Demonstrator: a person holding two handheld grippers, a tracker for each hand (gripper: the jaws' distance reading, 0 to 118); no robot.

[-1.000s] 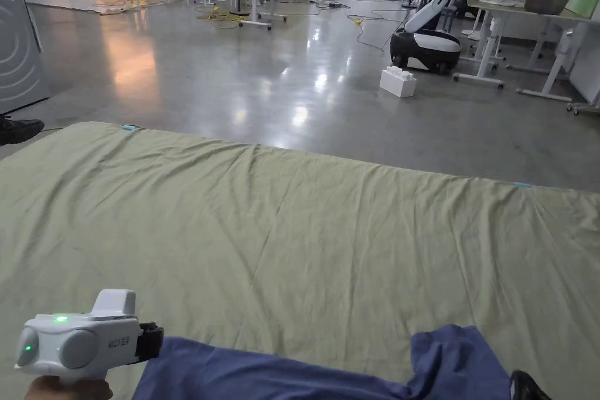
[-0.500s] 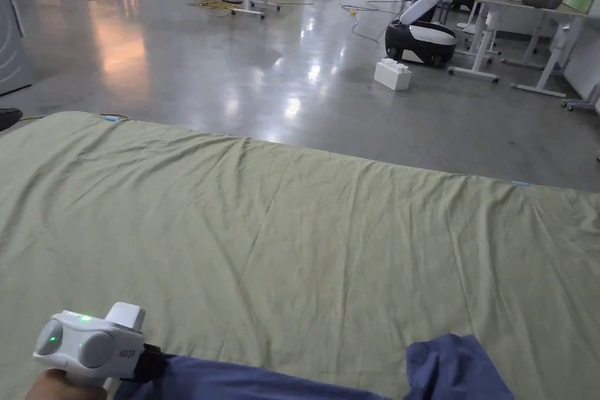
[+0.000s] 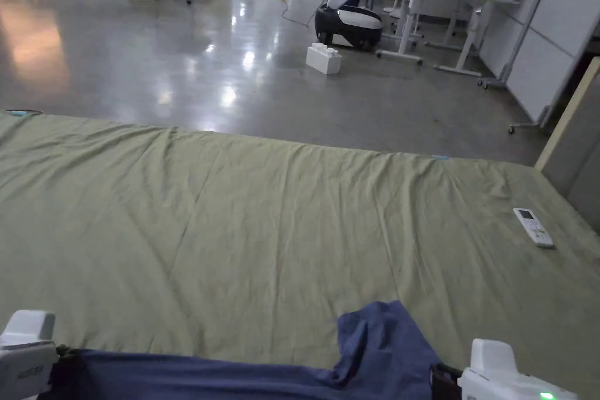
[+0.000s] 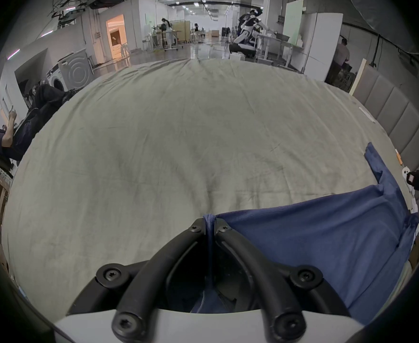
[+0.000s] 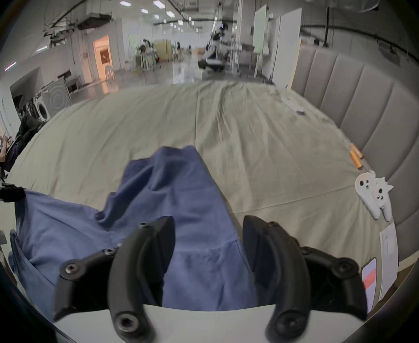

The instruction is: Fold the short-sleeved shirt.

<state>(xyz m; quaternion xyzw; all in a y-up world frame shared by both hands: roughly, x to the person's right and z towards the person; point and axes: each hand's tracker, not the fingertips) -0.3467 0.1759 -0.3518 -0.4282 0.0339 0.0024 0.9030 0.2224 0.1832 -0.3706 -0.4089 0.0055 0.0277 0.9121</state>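
A blue short-sleeved shirt (image 3: 375,354) lies along the near edge of a bed with a green sheet (image 3: 263,214). One bunched part (image 5: 178,175) rises at its right end. My left gripper (image 4: 209,224) is shut on a pinched edge of the shirt (image 4: 315,239) at its left end, and it sits at the bottom left of the head view (image 3: 61,360). My right gripper (image 5: 208,227) stands open low over the right part of the shirt, with cloth lying under and between the spread jaws. In the head view it sits at the bottom right (image 3: 439,375).
A white remote (image 3: 533,226) lies on the sheet at the right. Two white controllers (image 5: 374,197), papers and orange items lie by the padded headboard (image 5: 352,105). A person (image 4: 2,130) sits left of the bed. Beyond the foot stand a white block (image 3: 323,58), a robot base (image 3: 348,23) and tables.
The head camera has swung right and down. My right gripper has come into view at the shirt's right end. My left gripper still holds the shirt's left edge.
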